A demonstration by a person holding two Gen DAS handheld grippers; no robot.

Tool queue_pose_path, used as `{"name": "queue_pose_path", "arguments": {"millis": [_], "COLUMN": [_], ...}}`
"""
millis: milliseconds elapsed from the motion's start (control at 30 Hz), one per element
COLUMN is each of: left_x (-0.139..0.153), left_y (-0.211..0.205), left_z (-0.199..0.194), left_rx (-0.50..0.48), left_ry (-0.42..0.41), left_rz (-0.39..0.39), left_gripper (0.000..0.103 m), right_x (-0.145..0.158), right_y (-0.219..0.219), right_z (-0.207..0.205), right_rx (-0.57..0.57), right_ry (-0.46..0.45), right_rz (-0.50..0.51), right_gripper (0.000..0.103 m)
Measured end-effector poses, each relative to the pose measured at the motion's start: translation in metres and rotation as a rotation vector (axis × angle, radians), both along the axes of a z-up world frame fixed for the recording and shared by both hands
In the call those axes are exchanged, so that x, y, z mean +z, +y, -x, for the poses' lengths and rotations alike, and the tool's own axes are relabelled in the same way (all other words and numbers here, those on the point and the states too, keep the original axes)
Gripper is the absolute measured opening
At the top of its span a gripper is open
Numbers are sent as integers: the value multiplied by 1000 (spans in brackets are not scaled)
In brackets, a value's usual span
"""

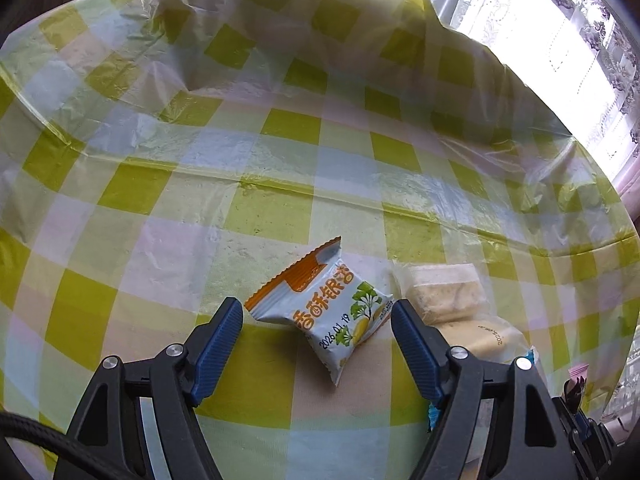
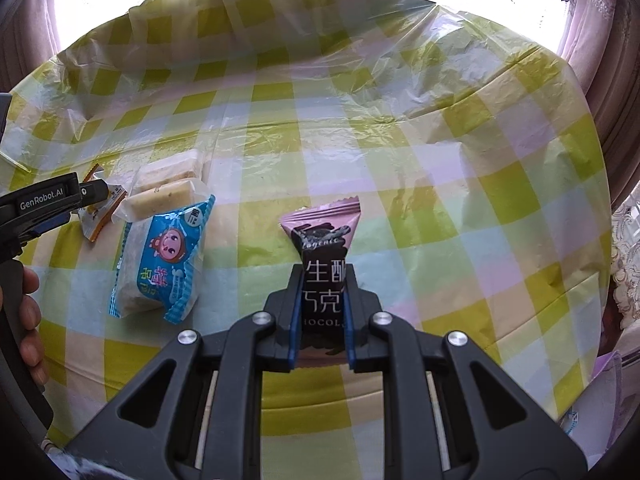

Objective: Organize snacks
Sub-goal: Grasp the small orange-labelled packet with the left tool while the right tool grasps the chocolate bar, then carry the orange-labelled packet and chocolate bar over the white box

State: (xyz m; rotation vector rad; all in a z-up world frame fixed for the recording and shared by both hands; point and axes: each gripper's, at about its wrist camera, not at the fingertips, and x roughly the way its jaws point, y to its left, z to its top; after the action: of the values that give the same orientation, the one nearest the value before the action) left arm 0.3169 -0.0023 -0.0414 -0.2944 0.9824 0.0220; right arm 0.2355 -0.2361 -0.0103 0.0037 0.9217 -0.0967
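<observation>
My left gripper (image 1: 317, 307) is open and points down at the table. A white and orange snack packet (image 1: 324, 312) lies flat between its blue pads (image 1: 218, 344), and neither pad presses on it. Right of it lie clear-wrapped beige bars (image 1: 444, 292). My right gripper (image 2: 323, 276) is shut on a pink and dark chocolate packet (image 2: 324, 240), which sticks up out of the jaws. In the right wrist view a blue cartoon packet (image 2: 160, 264), the beige bars (image 2: 168, 184) and the orange packet (image 2: 100, 216) lie in a group at the left.
A green, yellow and white checked plastic cloth (image 2: 440, 200) covers the table, creased and raised at the far edge. Bright windows with lace curtains (image 1: 580, 40) stand behind. A person's hand (image 2: 28, 300) holds the left gripper's handle at the left edge.
</observation>
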Motion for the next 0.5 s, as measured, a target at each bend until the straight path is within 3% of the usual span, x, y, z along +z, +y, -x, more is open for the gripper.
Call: {"name": "queue_pose_path", "arguments": {"millis": [33, 133, 200, 233, 333, 500], "left_x": [-2, -3, -3, -3, -3, 0], "left_y": [-4, -17, -18, -16, -10, -2], "left_z": [-2, -5, -4, -3, -1, 12], "left_rx": [-8, -40, -34, -32, -30, -37], "left_ry": [12, 18, 22, 26, 24, 13], "left_rz": [-11, -98, -142, -157, -138, -118], "left_gripper": [76, 52, 20, 14, 8, 6], "right_x": [1, 2, 3, 3, 3, 6], "right_y": [-1, -2, -2, -2, 1, 10], "right_z": [1, 2, 4, 5, 9, 22], "right_rx": [-4, 2, 22, 33, 72, 113], "right_ry": [-2, -1, 3, 13, 42, 47], "right_rz": [5, -15, -53, -84, -163, -206], "right_gripper": [20, 20, 20, 20, 20, 20]}}
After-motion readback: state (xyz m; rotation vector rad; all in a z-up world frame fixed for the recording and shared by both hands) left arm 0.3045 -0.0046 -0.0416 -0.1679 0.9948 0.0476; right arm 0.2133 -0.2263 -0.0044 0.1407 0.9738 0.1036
